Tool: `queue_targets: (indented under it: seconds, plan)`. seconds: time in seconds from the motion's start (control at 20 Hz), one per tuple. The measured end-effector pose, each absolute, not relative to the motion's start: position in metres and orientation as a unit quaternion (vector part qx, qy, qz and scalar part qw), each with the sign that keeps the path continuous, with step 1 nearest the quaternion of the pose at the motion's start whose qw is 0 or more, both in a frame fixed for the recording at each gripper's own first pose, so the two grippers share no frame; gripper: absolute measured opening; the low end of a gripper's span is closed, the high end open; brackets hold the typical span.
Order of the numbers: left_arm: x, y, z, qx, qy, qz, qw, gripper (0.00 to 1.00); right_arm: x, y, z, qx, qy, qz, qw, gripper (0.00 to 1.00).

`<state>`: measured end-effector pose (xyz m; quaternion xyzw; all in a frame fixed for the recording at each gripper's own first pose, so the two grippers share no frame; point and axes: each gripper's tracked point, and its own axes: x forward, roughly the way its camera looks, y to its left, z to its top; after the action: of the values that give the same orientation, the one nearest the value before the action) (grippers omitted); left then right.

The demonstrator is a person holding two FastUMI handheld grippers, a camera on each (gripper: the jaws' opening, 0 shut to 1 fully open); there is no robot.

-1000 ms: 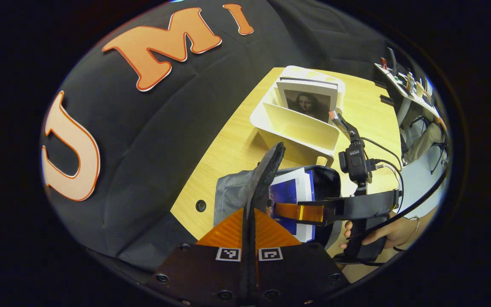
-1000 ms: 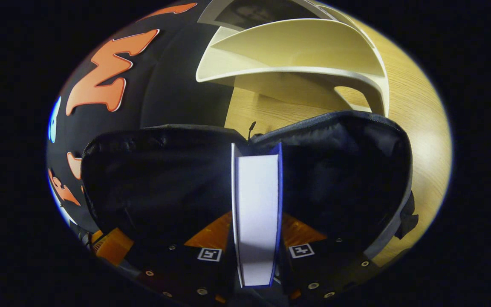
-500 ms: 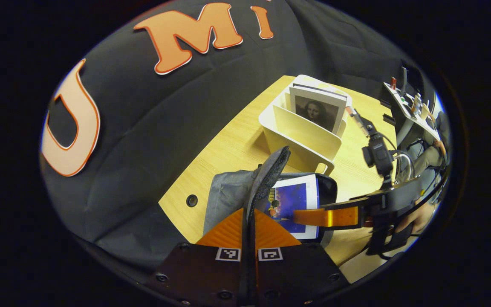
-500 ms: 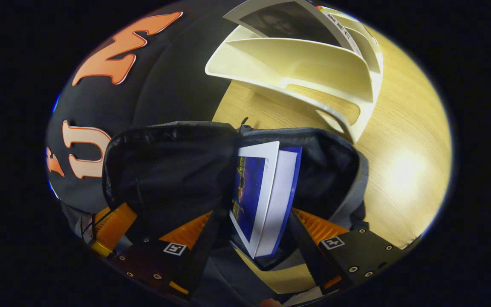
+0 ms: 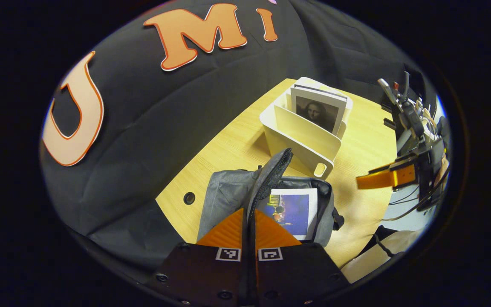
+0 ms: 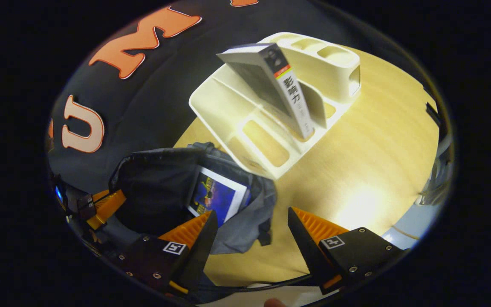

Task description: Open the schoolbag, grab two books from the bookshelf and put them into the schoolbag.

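The left gripper [image 5: 249, 221] pinches the grey fabric schoolbag's [image 5: 224, 198] flap; a blue-covered book [image 6: 216, 197] lies inside, centre-frame. The right gripper [image 6: 252, 232] gapes empty — lower middle — below the cream plastic bookshelf [image 6: 245, 128] holding a grey-spined book [image 6: 290, 100].

Each gripper [image 6: 249, 228] has a dark screwed body with square black-and-white markers [image 5: 249, 254]; black cables [image 5: 403, 200] trail at 3 o'clock.

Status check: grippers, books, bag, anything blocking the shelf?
Left gripper shut on schoolbag flap. Right gripper open, empty, above the table. Blue book in schoolbag; second book leaning in bookshelf. Path to shelf looks clear.
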<state>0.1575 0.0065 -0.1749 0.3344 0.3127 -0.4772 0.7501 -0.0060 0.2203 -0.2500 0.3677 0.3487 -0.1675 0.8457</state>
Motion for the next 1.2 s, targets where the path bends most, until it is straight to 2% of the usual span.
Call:
queue_targets:
  seconds: [0.15,0.45,0.85,1.2]
  plan:
    - [0.154,0.008,-0.174,0.342,0.301,-0.476,0.752,0.01,-0.031,0.179,-0.242,0.323,0.361,-0.198,0.852,0.98]
    - [0.148,0.007,-0.179,0.336,0.303,-0.471,0.757,0.01,-0.034,0.115,-0.172,0.222,0.360,-0.221,0.879,0.99]
    - [0.143,0.010,-0.185,0.287,0.332,-0.454,0.775,0.01,0.023,0.080,-0.091,0.101,0.366,-0.194,0.905,0.98]
    - [0.141,0.012,-0.188,0.264,0.351,-0.433,0.787,0.01,0.084,0.070,-0.099,0.082,0.404,-0.147,0.899,0.99]
